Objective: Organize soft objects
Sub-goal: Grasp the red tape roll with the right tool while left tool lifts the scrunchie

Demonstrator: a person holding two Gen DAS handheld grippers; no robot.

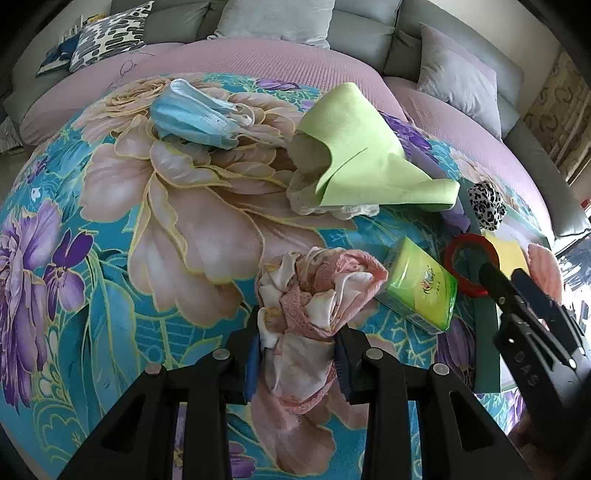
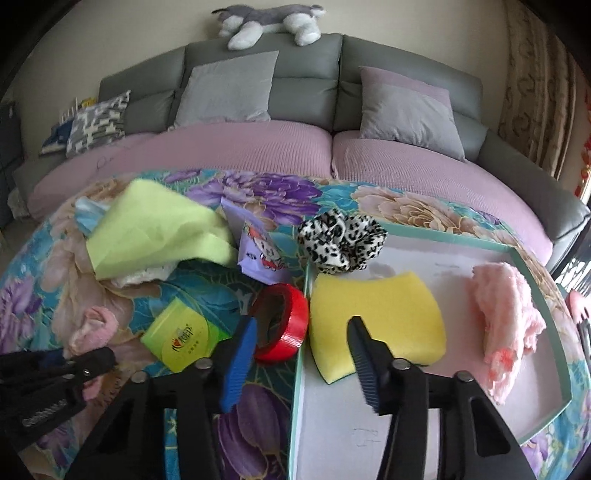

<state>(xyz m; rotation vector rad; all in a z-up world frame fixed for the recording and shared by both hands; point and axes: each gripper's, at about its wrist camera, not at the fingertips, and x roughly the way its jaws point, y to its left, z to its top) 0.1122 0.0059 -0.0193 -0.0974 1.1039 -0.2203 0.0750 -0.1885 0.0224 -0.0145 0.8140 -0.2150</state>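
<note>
My left gripper [image 1: 297, 349] is shut on a bunched pink-and-white cloth [image 1: 317, 295] above the floral sheet; the cloth also shows in the right wrist view [image 2: 94, 326]. My right gripper [image 2: 303, 334] is open and empty, over the left rim of a shallow teal-edged tray [image 2: 539, 273]. The tray holds a yellow sponge [image 2: 376, 314] and a fluffy pink cloth [image 2: 506, 317]. A leopard-print scrunchie [image 2: 341, 238] rests on its far rim. A green cloth [image 1: 362, 147] lies over a white lacy piece, and blue face masks [image 1: 195, 116] lie farther left.
A red tape roll [image 2: 284, 325], a green tissue pack [image 2: 181, 339] and a purple packet [image 2: 260, 251] lie left of the tray. A grey sofa [image 2: 306, 92] with cushions and a plush dog [image 2: 266, 20] stands behind.
</note>
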